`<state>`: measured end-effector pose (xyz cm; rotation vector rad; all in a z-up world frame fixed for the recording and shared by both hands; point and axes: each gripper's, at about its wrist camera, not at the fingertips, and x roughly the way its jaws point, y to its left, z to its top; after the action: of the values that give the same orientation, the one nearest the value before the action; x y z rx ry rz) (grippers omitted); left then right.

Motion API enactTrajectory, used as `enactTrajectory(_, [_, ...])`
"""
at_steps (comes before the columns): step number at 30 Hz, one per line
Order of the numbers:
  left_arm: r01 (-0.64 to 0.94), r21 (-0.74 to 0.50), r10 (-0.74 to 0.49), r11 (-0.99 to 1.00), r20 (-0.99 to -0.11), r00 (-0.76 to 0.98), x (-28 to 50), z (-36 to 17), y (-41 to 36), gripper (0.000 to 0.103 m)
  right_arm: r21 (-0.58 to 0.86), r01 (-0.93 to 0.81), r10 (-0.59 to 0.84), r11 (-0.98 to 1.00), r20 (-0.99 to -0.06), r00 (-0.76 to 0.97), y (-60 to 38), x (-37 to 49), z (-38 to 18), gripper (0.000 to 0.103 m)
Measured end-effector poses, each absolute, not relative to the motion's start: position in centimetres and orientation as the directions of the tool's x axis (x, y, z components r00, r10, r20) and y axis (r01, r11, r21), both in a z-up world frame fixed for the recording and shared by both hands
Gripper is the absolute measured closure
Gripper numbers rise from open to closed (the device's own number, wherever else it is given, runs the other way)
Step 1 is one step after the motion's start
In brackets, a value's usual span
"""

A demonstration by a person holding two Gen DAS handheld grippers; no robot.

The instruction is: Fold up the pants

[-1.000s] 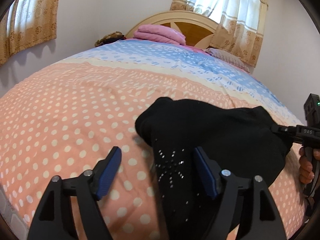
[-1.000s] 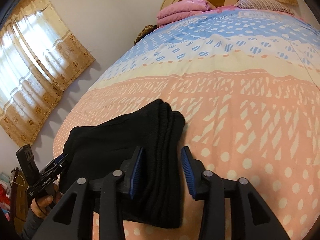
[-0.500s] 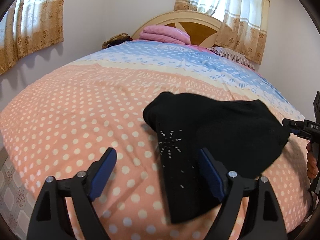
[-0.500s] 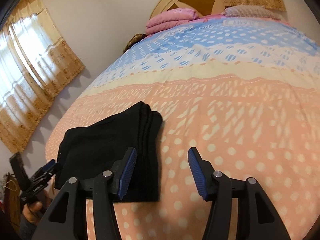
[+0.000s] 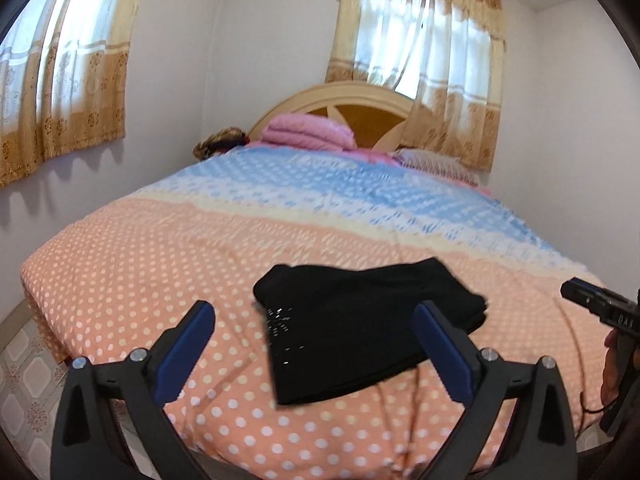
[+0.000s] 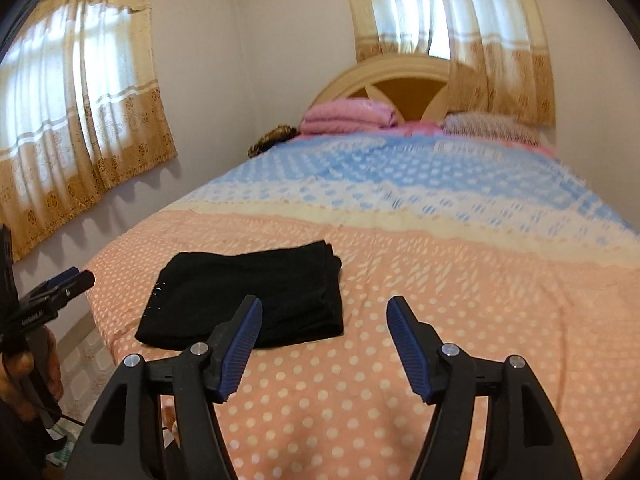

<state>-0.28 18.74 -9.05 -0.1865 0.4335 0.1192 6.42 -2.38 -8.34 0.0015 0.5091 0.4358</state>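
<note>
The black pants lie folded into a compact rectangle near the foot of the bed; they also show in the right wrist view. My left gripper is open and empty, held back above the bed's near edge. My right gripper is open and empty, to the right of the pants and above the bedspread. Each gripper appears at the edge of the other's view, the right one and the left one.
The dotted bedspread is peach near me and blue farther off. A folded pink blanket and a pillow lie by the headboard. A brown object sits at the bed's far left corner. Curtained windows flank the room. Tiled floor lies left.
Both grippers have opened, let go of the pants and pulled back and up from the bed. The folded pants stay lying on the bedspread.
</note>
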Motion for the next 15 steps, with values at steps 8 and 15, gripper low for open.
enactTrajectory(8, [-0.117,-0.151,0.052,0.982,-0.378,0.924,-1.5,-7.7,17.7,0.000,0.090,-0.409,0.407,0.908,-0.419,0.812,-2.7,2.5,-6.0,0.029])
enactTrajectory(15, [-0.118,-0.152,0.055,0.981,-0.368,0.928,-2.1,-7.1,17.4,0.000,0.060,-0.422,0.406,0.905,-0.423,0.810,-2.1,0.7,-5.5,0.029])
